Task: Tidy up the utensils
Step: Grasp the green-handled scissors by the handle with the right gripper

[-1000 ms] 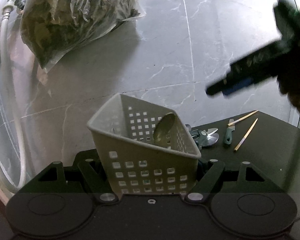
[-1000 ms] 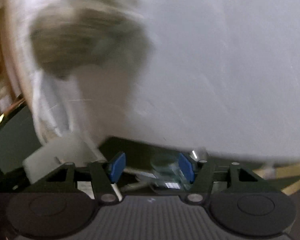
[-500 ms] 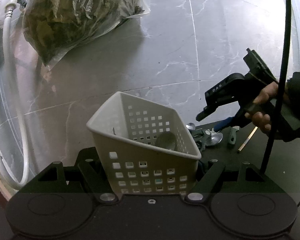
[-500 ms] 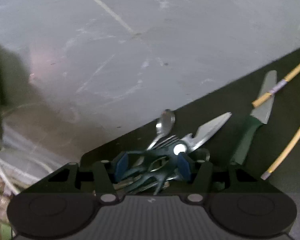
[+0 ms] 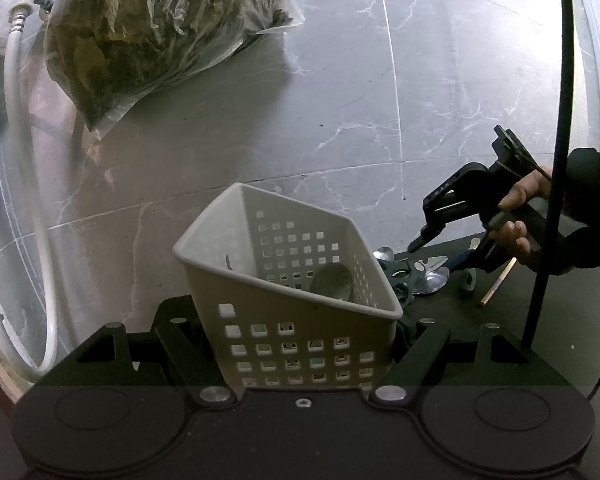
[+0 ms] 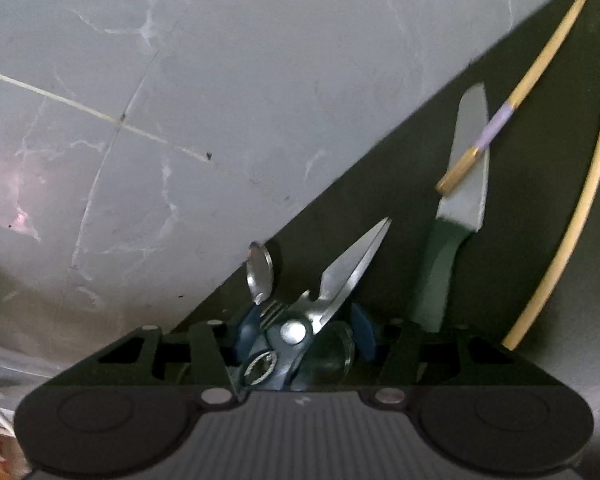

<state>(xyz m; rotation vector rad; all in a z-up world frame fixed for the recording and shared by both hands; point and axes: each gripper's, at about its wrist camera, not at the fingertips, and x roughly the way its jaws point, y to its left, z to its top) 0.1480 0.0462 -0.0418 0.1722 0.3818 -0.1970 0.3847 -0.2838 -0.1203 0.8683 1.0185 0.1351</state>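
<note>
My left gripper (image 5: 300,354) is shut on a white perforated basket (image 5: 284,292), tilted, with a metal spoon (image 5: 332,282) lying inside. My right gripper (image 6: 306,330) is open, its blue pads (image 6: 362,330) on either side of the teal-handled scissors (image 6: 340,280) on the dark table (image 6: 380,216). A spoon (image 6: 260,276) and a fork (image 6: 274,312) lie beside the scissors. A green-handled knife (image 6: 456,216) and two wooden chopsticks (image 6: 520,96) lie to the right. The right gripper (image 5: 440,236) also shows in the left wrist view, low over the pile.
A marbled grey floor (image 5: 340,100) lies beyond the table edge. A plastic bag of dried leaves (image 5: 148,28) and a white hose (image 5: 24,200) are at the far left. A black cable (image 5: 556,160) hangs at the right.
My right gripper swung away from the basket and came down low over the scissors on the table. The spoon has settled lower in the basket. The left gripper barely moved.
</note>
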